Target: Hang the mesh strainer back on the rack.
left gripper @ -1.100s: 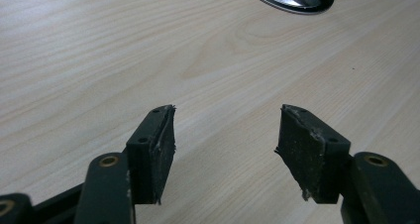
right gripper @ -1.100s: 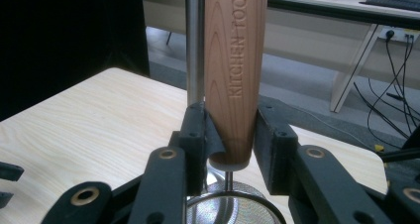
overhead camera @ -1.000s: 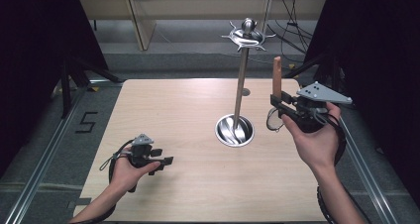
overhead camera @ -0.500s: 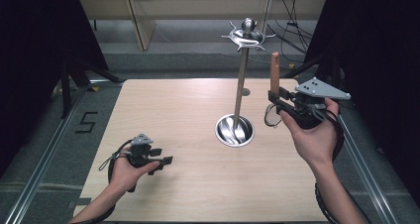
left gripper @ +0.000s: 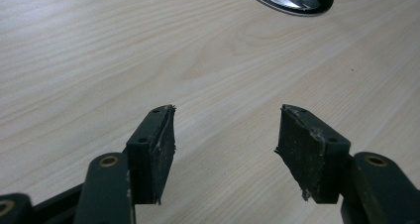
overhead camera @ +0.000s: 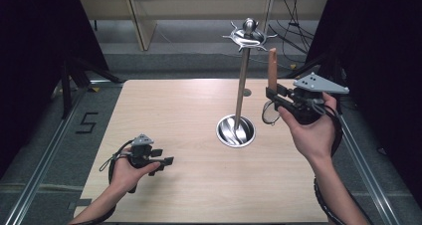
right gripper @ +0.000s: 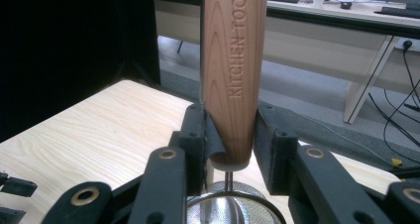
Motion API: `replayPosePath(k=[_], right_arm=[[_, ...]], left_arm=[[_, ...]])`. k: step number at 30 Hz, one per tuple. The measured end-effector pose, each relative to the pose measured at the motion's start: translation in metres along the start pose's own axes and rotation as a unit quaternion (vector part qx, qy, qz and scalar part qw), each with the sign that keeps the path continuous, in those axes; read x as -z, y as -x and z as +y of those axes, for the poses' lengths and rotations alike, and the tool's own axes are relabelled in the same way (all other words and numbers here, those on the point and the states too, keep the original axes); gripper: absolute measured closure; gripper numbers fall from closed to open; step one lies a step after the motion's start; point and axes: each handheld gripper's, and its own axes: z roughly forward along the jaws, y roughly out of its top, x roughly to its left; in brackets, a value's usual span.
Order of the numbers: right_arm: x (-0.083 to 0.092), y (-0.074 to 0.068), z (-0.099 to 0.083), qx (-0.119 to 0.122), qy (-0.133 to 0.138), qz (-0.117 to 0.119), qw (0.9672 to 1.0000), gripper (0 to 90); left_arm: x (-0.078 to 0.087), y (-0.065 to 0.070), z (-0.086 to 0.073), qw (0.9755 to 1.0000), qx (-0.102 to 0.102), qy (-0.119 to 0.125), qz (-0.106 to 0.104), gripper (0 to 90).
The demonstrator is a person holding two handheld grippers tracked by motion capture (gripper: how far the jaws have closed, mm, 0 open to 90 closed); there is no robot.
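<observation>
**Strainer held upright at the worktop's right edge**

High view: a pale wood worktop point(overhead camera: 199, 110) stands in a dark room, a bench beyond it. A metal stand point(overhead camera: 242, 85) rises from its round base right of centre. The right claw point(overhead camera: 272, 94) holds a strainer point(overhead camera: 271, 70) upright, right of the stand. The left claw point(overhead camera: 166, 161) rests near left.

Left gripper view: left claw point(left gripper: 225, 149) apart, nothing between, over bare wood.

Right gripper view: right claw point(right gripper: 230, 140) clamped on the strainer's point(right gripper: 230, 75) wooden handle, stamped "KITCHEN TOOL", mesh ring below.
</observation>
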Motion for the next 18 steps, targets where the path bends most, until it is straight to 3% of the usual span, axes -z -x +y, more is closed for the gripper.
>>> replayPosePath(k=[6, 7, 8, 10, 11, 17, 18], right_arm=[[-0.0034, 0.0032, 0.0026, 0.007, 0.007, -0.002, 1.0000, 69.1], [-0.0031, 0.0020, 0.0028, -0.006, -0.002, 0.002, 1.0000, 69.1], [-0.0044, 0.0041, 0.0031, 0.008, 0.005, -0.001, 1.0000, 69.1], [-0.0051, 0.0018, 0.0033, -0.006, -0.002, 0.001, 1.0000, 69.1], [-0.0067, 0.0041, 0.0042, 0.010, 0.002, 0.000, 0.9999, 69.2], [-0.0087, 0.0021, 0.0068, -0.004, -0.007, 0.003, 1.0000, 69.1], [-0.0098, 0.0030, 0.0071, 0.004, -0.004, 0.003, 1.0000, 69.2]], left_arm=[[-0.0001, 0.0000, 0.0000, 1.0000, -0.002, -0.002, 0.000, 38.3], [0.0000, 0.0000, 0.0000, 1.0000, -0.002, -0.003, -0.001, 38.3], [0.0001, 0.0000, 0.0000, 1.0000, -0.002, -0.003, 0.000, 38.3], [0.0002, 0.0000, 0.0000, 1.0000, -0.001, -0.001, 0.000, 38.3], [0.0004, -0.0002, 0.0001, 1.0000, 0.000, 0.000, 0.002, 38.3], [0.0005, 0.0003, 0.0002, 1.0000, -0.001, -0.003, 0.007, 38.3], [0.0006, 0.0004, 0.0002, 1.0000, -0.001, -0.003, 0.006, 38.3]])
